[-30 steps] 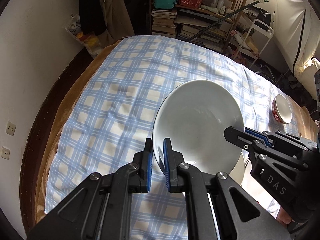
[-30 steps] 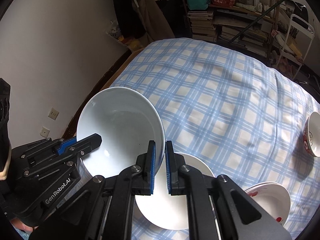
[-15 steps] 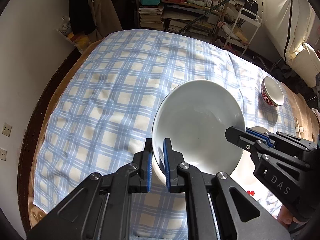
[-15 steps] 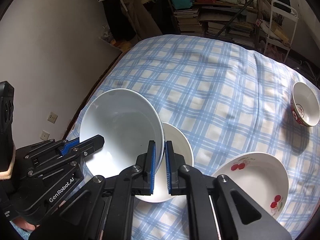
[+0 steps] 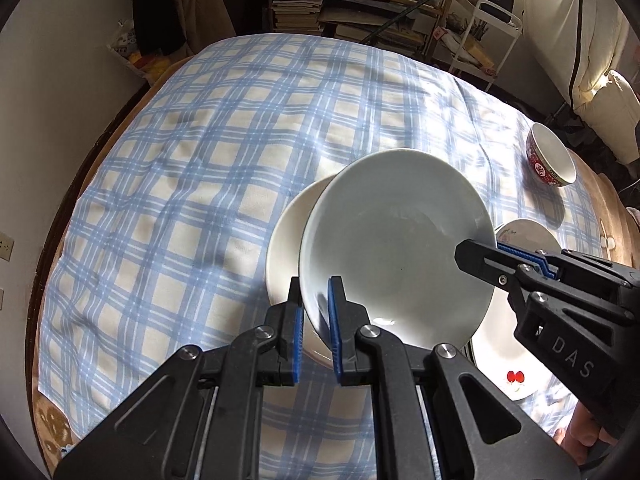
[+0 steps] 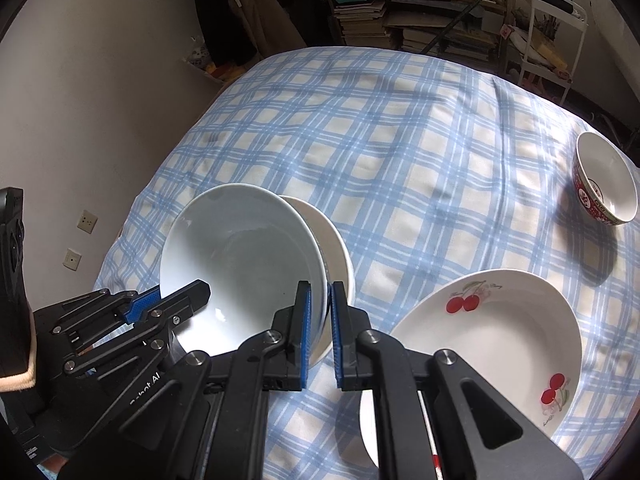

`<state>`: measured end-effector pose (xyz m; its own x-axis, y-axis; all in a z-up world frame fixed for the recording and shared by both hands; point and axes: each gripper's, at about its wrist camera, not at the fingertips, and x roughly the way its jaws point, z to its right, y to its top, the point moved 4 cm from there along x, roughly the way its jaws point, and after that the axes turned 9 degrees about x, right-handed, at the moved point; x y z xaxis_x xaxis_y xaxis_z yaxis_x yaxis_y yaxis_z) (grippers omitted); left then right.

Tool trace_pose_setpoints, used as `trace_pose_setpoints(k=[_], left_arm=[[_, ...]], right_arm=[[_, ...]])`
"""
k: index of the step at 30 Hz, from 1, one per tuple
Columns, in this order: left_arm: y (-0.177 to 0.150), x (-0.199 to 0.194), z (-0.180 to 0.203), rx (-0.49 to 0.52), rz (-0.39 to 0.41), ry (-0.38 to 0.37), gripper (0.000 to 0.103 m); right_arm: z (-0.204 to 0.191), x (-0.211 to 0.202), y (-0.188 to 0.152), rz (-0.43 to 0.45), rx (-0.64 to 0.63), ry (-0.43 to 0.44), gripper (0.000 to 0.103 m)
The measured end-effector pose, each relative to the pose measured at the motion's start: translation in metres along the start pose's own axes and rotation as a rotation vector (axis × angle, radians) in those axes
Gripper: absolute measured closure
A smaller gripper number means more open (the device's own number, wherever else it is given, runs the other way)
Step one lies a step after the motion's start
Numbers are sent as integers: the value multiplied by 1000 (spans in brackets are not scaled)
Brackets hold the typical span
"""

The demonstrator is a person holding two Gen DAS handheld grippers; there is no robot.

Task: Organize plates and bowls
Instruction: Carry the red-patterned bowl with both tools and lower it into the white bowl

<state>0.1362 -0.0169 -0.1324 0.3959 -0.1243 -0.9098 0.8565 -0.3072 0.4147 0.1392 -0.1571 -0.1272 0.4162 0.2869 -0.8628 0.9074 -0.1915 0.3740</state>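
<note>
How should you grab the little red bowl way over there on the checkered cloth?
Take the red bowl by its rim, coming down from above with one of the jaws inside and one outside. It stands upright with its mouth open and nothing touching it, and its thin rim suits a pinch, the way both grippers hold the white bowl.

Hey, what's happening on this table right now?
A person is tidying dishes with two handheld grippers. Both the left gripper and the right gripper have their jaws clamped on opposite rims of one white bowl, held tilted just above a plain white plate. A cherry-print plate and a red-patterned bowl sit apart on the checked tablecloth.
</note>
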Motion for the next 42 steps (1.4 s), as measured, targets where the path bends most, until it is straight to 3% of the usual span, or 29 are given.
trace_pose_setpoints(k=[42], left_arm=[[-7,23,-7,-19,-35,-14,90]], right_arm=[[-2,22,-8,-39,-19,-7,90]])
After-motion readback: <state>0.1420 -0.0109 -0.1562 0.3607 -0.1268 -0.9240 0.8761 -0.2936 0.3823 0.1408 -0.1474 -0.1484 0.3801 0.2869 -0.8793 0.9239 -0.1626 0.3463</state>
